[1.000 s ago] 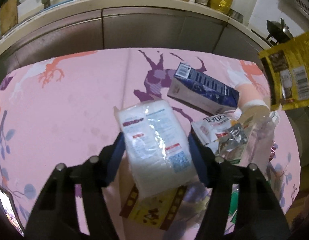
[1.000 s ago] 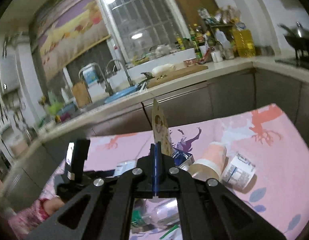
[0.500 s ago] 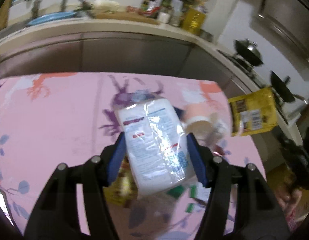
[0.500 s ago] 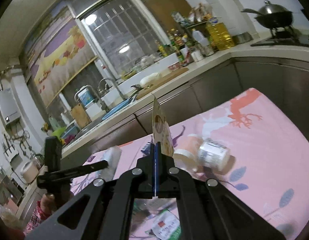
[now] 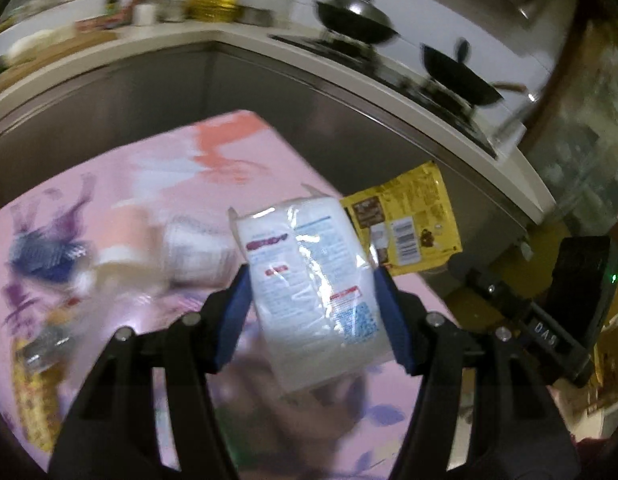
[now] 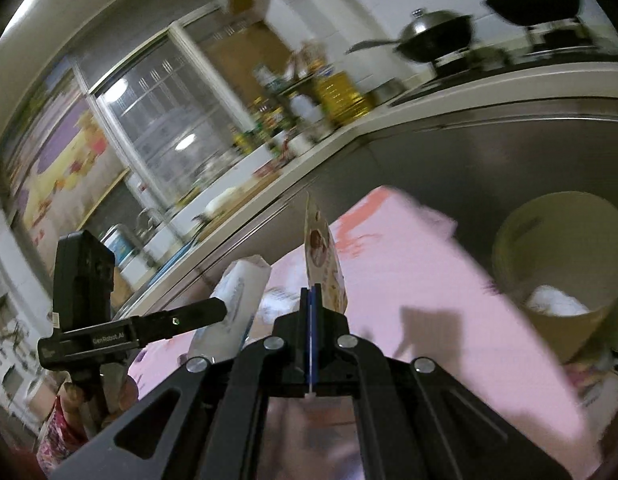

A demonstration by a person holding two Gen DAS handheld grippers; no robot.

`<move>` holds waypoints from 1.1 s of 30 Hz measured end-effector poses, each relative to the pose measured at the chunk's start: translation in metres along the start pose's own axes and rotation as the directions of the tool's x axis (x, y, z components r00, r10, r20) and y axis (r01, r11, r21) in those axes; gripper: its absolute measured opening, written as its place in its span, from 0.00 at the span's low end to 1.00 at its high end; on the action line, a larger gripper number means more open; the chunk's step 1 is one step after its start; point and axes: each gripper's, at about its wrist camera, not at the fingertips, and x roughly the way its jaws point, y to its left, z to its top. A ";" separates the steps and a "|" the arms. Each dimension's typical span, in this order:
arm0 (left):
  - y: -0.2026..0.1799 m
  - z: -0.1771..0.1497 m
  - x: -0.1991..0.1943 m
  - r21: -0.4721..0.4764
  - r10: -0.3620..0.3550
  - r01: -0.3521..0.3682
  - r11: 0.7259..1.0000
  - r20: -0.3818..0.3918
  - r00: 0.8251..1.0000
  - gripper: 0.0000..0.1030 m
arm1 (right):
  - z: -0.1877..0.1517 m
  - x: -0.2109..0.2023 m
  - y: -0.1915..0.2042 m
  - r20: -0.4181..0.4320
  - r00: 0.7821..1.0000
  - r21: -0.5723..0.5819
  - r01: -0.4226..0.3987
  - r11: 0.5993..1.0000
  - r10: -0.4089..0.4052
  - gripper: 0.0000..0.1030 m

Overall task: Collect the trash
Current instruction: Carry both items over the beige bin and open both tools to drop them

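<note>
The left gripper is clamped on a white tissue pack, its blue pads pressing the pack from both sides and holding it in the air above the pink surface. From the right wrist view the same pack stands nearly upright beside the left gripper's black body.

The right gripper is pinched tight on a yellow wrapper, which rises edge-on from between its closed blue pads. In the left wrist view that wrapper shows its flat back with a barcode, hanging past the right edge of the surface, just beside the tissue pack.

Off the right edge of the surface stands a cream bin, with something white lying inside it.

More trash lies on the left part of the surface, blurred: a pale cup on its side, a white labelled container next to it, a blue carton toward the left edge, and a yellow patterned packet at the near left corner.

Behind the surface runs a kitchen counter with two dark woks and a bottle of oil.
</note>
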 end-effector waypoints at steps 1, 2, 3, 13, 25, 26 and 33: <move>-0.010 0.003 0.010 0.013 -0.009 0.009 1.000 -0.010 1.000 0.57 | 0.004 -0.009 -0.014 0.020 1.000 0.017 0.022 1.000 -0.022 0.00; -0.022 0.008 0.022 0.029 -0.020 0.021 0.999 -0.022 1.000 0.57 | 0.007 -0.014 -0.024 0.032 0.999 0.027 0.036 0.999 -0.036 0.00; -0.033 0.014 0.033 0.036 -0.025 0.026 0.999 -0.030 0.999 0.57 | 0.010 -0.021 -0.037 0.048 0.997 0.042 0.056 0.998 -0.058 0.00; -0.131 0.064 0.154 0.153 -0.112 0.129 0.980 -0.115 0.987 0.58 | 0.029 -0.050 -0.141 0.100 0.972 0.166 0.194 0.967 -0.212 0.00; -0.154 0.066 0.246 0.220 -0.027 0.073 0.973 -0.204 0.979 0.76 | 0.019 -0.029 -0.199 0.008 0.976 0.238 0.211 0.948 -0.219 0.00; -0.154 0.065 0.249 0.218 -0.016 0.061 0.974 -0.203 0.979 0.77 | 0.018 -0.026 -0.201 -0.003 0.977 0.248 0.208 0.946 -0.214 0.00; -0.153 0.065 0.243 0.201 -0.017 0.058 0.978 -0.199 0.980 0.77 | 0.019 -0.027 -0.201 0.001 0.976 0.261 0.210 0.942 -0.218 0.34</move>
